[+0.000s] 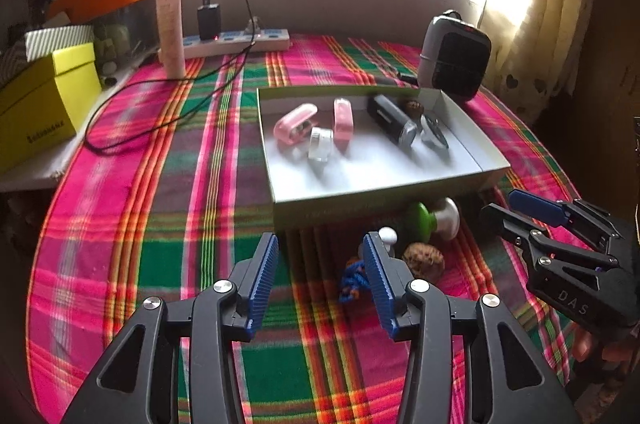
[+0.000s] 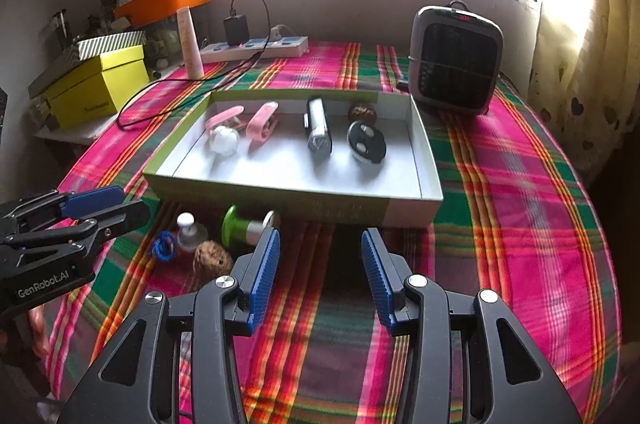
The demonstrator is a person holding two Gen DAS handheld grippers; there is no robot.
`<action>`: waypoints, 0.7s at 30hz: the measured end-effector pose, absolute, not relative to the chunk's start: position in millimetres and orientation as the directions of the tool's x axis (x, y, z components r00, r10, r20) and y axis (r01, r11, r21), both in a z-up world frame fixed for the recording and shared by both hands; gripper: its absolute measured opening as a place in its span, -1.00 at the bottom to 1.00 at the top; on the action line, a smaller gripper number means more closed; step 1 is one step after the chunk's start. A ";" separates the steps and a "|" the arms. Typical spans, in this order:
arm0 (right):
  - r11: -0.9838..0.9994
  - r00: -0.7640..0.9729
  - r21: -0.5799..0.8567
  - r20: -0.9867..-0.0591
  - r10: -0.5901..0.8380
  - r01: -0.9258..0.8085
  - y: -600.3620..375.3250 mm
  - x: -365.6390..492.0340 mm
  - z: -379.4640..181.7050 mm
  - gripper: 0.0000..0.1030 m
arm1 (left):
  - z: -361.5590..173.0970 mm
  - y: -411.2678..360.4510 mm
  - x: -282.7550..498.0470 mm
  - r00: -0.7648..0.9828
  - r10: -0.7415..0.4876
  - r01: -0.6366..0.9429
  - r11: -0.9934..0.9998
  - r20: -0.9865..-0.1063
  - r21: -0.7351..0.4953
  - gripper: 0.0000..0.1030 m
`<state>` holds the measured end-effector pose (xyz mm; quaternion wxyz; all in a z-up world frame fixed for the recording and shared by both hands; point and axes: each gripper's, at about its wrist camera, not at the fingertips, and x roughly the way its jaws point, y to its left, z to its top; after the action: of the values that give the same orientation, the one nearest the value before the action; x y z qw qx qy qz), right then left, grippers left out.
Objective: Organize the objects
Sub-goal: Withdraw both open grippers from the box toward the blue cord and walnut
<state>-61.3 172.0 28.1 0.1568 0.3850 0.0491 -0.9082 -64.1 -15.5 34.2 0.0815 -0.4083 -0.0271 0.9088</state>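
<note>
While empty, both tongs apart

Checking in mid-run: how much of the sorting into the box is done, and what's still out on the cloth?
Done: two pink clips, a small jar, a black tube, a round black case and a walnut lie in the box. In hand: nothing; left gripper and right gripper are open. Left: green stamp, small bottle, blue cord, second walnut.

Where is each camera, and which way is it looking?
Left wrist: sits on the left gripper, looking down over the plaid cloth toward the tray; the right gripper shows at its right.
Right wrist: sits on the right gripper, facing the same way; the left gripper shows at its left.
Both share the tray, walnut and heater.
</note>
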 end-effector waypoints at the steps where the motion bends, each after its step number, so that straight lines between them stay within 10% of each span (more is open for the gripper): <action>1: -0.946 -0.653 0.032 -0.716 -0.248 0.324 172.3 -60.1 27.6 -0.14 | 33.0 -15.8 -63.0 -0.652 0.173 -0.127 -0.985 -0.738 -0.119 -0.16; 21: -0.931 -0.613 0.051 -0.739 -0.278 0.361 164.4 -48.3 13.5 -0.14 | 6.6 -5.7 -62.6 -0.583 0.220 -0.173 -0.974 -0.782 -0.145 -0.12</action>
<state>-48.3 164.4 13.5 0.1780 0.4021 0.0514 -0.8967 -62.6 -5.7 6.6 0.1106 -0.4433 -0.0262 0.8892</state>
